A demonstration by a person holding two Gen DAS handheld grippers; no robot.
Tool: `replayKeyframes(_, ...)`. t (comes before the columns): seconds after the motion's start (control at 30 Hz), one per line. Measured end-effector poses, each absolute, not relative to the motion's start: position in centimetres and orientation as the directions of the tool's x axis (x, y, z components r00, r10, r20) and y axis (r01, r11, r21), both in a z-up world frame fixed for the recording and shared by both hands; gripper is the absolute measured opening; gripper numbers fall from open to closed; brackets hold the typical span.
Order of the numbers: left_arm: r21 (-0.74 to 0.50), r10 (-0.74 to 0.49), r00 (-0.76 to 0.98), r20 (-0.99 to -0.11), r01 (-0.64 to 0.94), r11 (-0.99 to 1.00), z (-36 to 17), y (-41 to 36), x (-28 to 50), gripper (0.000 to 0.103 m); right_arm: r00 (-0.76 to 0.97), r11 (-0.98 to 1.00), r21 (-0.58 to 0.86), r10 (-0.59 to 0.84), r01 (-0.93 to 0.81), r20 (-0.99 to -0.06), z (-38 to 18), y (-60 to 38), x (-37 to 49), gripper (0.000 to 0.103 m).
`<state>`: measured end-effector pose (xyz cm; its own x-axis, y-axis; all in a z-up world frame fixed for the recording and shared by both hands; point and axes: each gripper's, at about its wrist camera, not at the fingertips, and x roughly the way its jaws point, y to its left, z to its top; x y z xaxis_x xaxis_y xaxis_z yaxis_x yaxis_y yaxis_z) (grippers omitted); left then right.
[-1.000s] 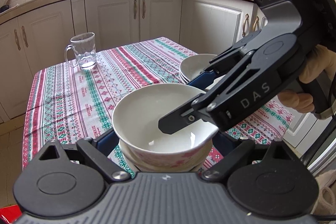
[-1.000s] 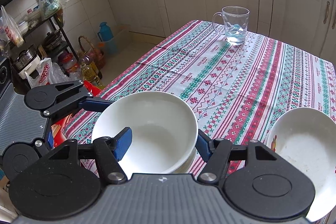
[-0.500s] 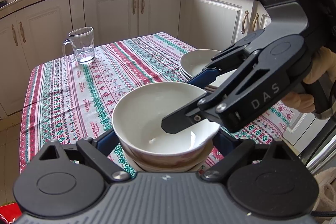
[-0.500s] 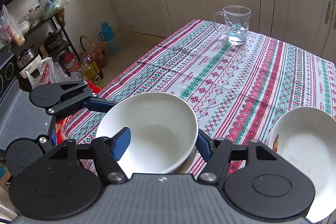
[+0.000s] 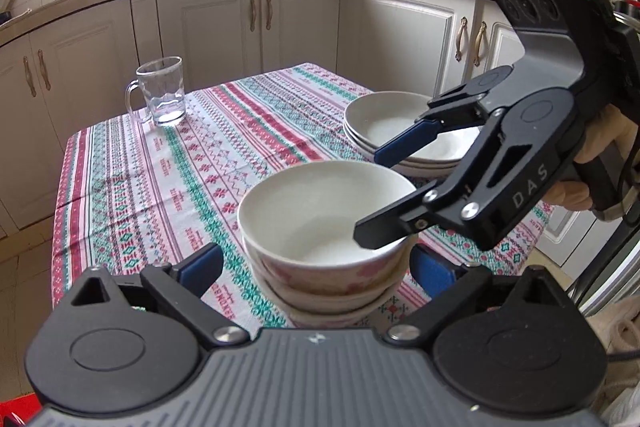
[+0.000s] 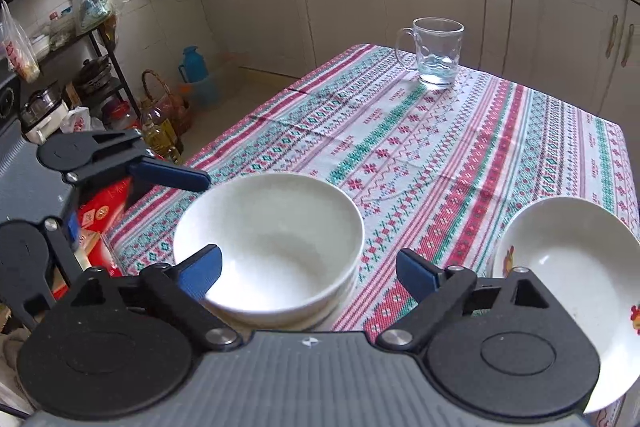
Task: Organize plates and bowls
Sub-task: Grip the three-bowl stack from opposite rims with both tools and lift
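Note:
A stack of white bowls with pink patterned sides [image 5: 324,223] stands near the table's front edge; it also shows in the right wrist view [image 6: 272,239]. A stack of shallow white plates [image 5: 400,135] stands behind it, seen at the right in the right wrist view [image 6: 568,263]. My left gripper [image 5: 316,267] is open, its blue pads either side of the bowl stack and apart from it. My right gripper [image 6: 308,273] is open above the stack's near rim, and shows over the bowl in the left wrist view [image 5: 380,195].
A glass mug [image 5: 160,95] with a little water stands at the far side of the striped tablecloth [image 5: 168,179]. White kitchen cabinets [image 5: 248,27] ring the table. A shelf with pots, oil bottles and a basket [image 6: 160,115] lies on the floor side.
Both grippers have drawn back and up from the bowl stack. The left gripper's jaws have spread wider. The bowl stack stays put on the table.

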<state>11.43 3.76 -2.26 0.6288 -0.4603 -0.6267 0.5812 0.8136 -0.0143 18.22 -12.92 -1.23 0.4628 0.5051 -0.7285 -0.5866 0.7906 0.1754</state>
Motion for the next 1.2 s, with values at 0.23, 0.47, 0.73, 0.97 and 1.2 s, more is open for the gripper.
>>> replayKeyframes(0.23, 0.012, -0.448, 0.622, -0.642, 0.593, 0.805, -2.9, 4.1, 10.8, 0.099, 0.507, 0.8, 0.145, 0.497, -0.582, -0.704, -1.1, -13.5, 17.0, 0.098)
replayKeyframes(0.47, 0.021, -0.434, 0.589, -0.682, 0.609, 0.793, -4.5, 4.8, 11.2, 0.099, 0.534, 0.745, 0.029, 0.505, -0.667, -0.678, -0.7, -13.9, 14.3, 0.103)
replayKeyframes(0.73, 0.037, -0.41, 0.549, -0.729, 0.629, 0.777, -6.9, 4.3, 12.4, 0.099, 0.473, 0.698, -0.04, 0.441, -0.715, -0.763, -4.5, -12.4, 13.6, 0.103)
replayKeyframes(0.97, 0.028, -0.416, 0.515, -0.75, 0.652, 0.758, -7.8, 3.9, 13.6, 0.099, 0.448, 0.693, -0.041, 0.419, -0.72, -0.79, -6.8, -12.0, 14.7, 0.103)
replayKeyframes(1.2, -0.013, -0.43, 0.477, -0.767, 0.658, 0.753, -8.6, 4.3, 14.6, 0.102, 0.421, 0.688, -0.025, 0.415, -0.726, -0.807, -8.2, -11.8, 15.8, 0.103)
